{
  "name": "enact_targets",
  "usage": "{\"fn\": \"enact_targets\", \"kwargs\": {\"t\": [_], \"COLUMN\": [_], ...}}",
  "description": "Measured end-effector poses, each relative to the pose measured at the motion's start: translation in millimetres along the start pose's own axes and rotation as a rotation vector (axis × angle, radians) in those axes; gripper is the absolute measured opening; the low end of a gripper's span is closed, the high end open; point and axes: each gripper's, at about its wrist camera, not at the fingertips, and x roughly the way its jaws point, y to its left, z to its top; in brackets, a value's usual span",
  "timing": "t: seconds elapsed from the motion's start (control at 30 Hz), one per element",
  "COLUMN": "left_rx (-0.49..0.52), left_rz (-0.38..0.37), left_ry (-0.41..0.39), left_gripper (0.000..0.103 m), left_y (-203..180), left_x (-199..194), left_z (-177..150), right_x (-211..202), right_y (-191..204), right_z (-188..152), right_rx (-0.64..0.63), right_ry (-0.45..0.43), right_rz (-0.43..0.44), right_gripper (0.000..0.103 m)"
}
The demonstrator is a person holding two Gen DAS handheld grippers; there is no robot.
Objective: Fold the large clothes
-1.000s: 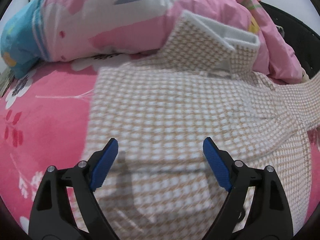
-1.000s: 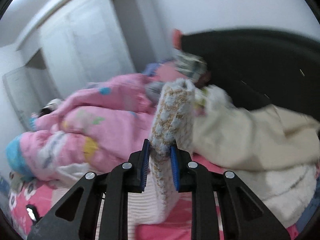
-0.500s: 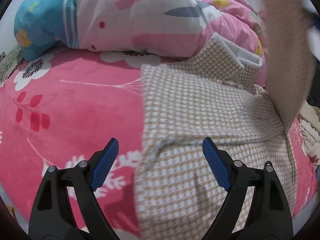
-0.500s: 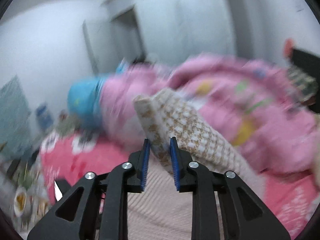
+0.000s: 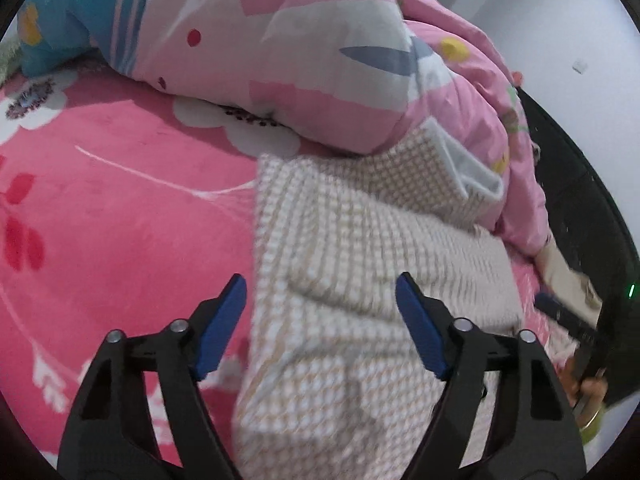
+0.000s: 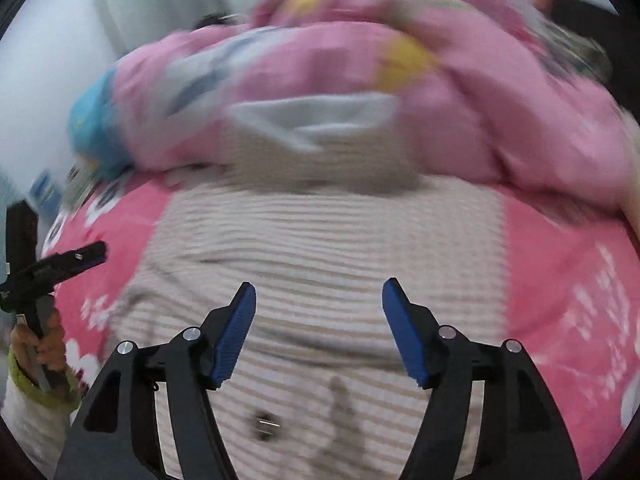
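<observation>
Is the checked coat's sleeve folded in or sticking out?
Folded in. The sleeve lies across the coat, none spread over the pink blanket.

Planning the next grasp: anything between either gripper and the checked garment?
Nothing visible. The left gripper, jaws closing, and the right gripper, jaws opening, hang directly over the checked garment with nothing between them. The pink quilt lies behind it.

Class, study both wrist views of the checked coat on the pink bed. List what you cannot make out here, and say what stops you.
- Coat's near hem, left wrist view: cut off by the bottom edge and the left gripper.
- Small dark thing on the coat, right wrist view: too blurred to name.
- Quilt's print, right wrist view: smeared by motion.
- Bed under the quilt: hidden.
- Right gripper: jaws opening, nothing between them.
</observation>
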Motion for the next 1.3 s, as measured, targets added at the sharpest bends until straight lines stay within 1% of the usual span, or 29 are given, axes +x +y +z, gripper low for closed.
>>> {"fn": "enact_targets", "kwargs": {"t": [0.07, 0.13, 0.17, 0.2, 0.23, 0.27, 0.3, 0.37, 0.43, 0.53, 0.6, 0.67, 0.7, 0.77, 0.8, 0.87, 0.9, 0.93, 1.0, 1.07, 1.1, 1.13, 1.17, 1.2, 1.23, 1.27, 1.3], "left_rx": [-0.017, -0.037, -0.039, -0.036, -0.029, -0.017, -0.001, 0.017, 0.076, 0.138, 0.16, 0.168, 0.178, 0.162, 0.142, 0.129, 0.114, 0.106, 0.114, 0.129, 0.138, 0.148, 0.159, 0.173, 0.187, 0.197, 0.2], "left_rz": [0.015, 0.048, 0.061, 0.093, 0.12, 0.152, 0.175, 0.178, 0.206, 0.197, 0.198, 0.22, 0.239, 0.266, 0.26, 0.246, 0.233, 0.22, 0.232, 0.225, 0.217, 0.21, 0.202, 0.195, 0.193, 0.204, 0.24], "left_ry": [0.027, 0.076, 0.092, 0.119, 0.136, 0.15, 0.151, 0.128, 0.086, 0.036, 0.01, 0.007, 0.022, 0.078, 0.102, 0.082, 0.064, 0.047, -0.002, -0.043, -0.053, -0.052, -0.04, -0.013, 0.022, 0.061, 0.102], "left_gripper": [0.061, 0.051, 0.046, 0.043, 0.036, 0.031, 0.03, 0.013, 0.007, 0.003, 0.003, 0.003, 0.003, 0.003, 0.004, 0.013, 0.014, 0.014, 0.019, 0.03, 0.031, 0.034, 0.041, 0.047, 0.055, 0.057, 0.059], "left_y": [-1, 0, 1, 1, 0, -1, -3, -8, -22, -37, -43, -41, -39, -27, -19, -15, -13, -13, -16, -24, -30, -37, -42, -47, -52, -53, -48], "left_x": [18, 44, 52, 64, 71, 76, 79, 74, 60, 36, 20, 17, 21, 35, 42, 40, 35, 29, 19, 12, 11, 14, 19, 28, 37, 53, 69], "left_z": [10, 18, 19, 20, 19, 18, 16, 13, 9, 4, 0, -5, -8, -15, -18, -19, -16, -14, -8, -3, 0, 2, 2, 0, -5, -7, -12], "right_x": [-1, 0, 2, 5, 9, 11, 15, 19, 21, 19, 15, 14, 14, 15, 14, 10, 6, 0, -6, -7, -5, -2, 4, 17, 29, 45, 67], "right_y": [-37, -62, -68, -73, -79, -79, -79, -80, -79, -80, -80, -80, -81, -82, -83, -83, -83, -83, -81, -76, -69, -64, -58, -52, -49, -48, -50], "right_z": [-4, -10, -13, -16, -20, -24, -25, -29, -29, -31, -32, -35, -36, -39, -39, -37, -34, -28, -17, 0, 10, 15, 19, 22, 22, 19, 13], "right_rx": [0.069, 0.118, 0.131, 0.139, 0.148, 0.151, 0.157, 0.159, 0.162, 0.162, 0.154, 0.142, 0.139, 0.137, 0.135, 0.124, 0.115, 0.102, 0.094, 0.083, 0.069, 0.057, 0.045, 0.04, 0.035, 0.02, 0.001], "right_ry": [-0.008, -0.006, -0.004, -0.001, 0.006, 0.01, 0.015, 0.02, 0.019, 0.007, 0.0, 0.001, 0.006, 0.015, 0.017, 0.008, -0.004, -0.027, -0.051, -0.08, -0.094, -0.097, -0.094, -0.077, -0.055, -0.021, 0.036], "right_rz": [-0.024, -0.02, -0.017, -0.014, -0.009, -0.008, -0.007, -0.004, 0.004, 0.009, 0.005, -0.002, -0.006, -0.015, -0.017, -0.041, -0.052, -0.06, -0.071, -0.068, -0.062, -0.054, -0.039, -0.023, -0.029, -0.058, -0.12], "right_gripper": [0.064, 0.064, 0.064, 0.064, 0.064, 0.064, 0.064, 0.064, 0.064, 0.064, 0.064, 0.064, 0.064, 0.064, 0.064, 0.064, 0.064, 0.064, 0.064, 0.064, 0.064, 0.064, 0.064, 0.064, 0.064, 0.064, 0.064]}}
